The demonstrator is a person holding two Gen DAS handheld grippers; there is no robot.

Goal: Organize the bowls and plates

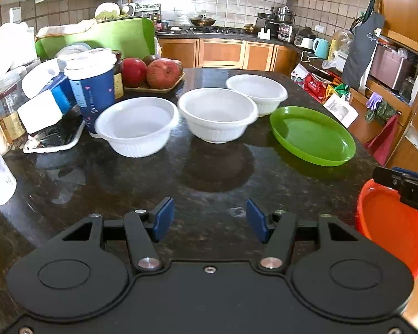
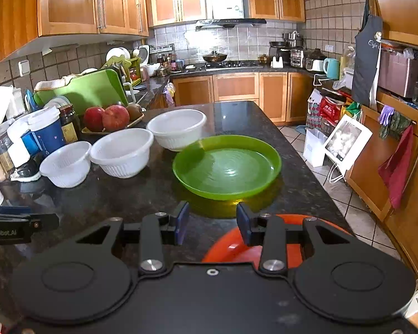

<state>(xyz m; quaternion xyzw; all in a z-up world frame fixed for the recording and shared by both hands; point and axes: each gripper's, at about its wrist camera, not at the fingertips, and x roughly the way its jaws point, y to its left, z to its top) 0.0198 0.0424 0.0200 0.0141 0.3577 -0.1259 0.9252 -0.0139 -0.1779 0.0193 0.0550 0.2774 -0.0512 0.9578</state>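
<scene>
Hovering over the dark stone counter (image 1: 209, 178), left gripper (image 1: 209, 218) with jaws standing well apart, gripping nothing, only bare counter between them. Sitting in a row ahead, three white bowls: near bowl (image 1: 136, 125), middle bowl (image 1: 217, 114), far bowl (image 1: 257, 91), each just beside the next. Lying right of them, green plate (image 2: 227, 167), apart from the orange plate (image 2: 231, 246) at the near edge. Hanging above the orange plate's rim, right gripper (image 2: 212, 224), jaws partly open, holding nothing.
</scene>
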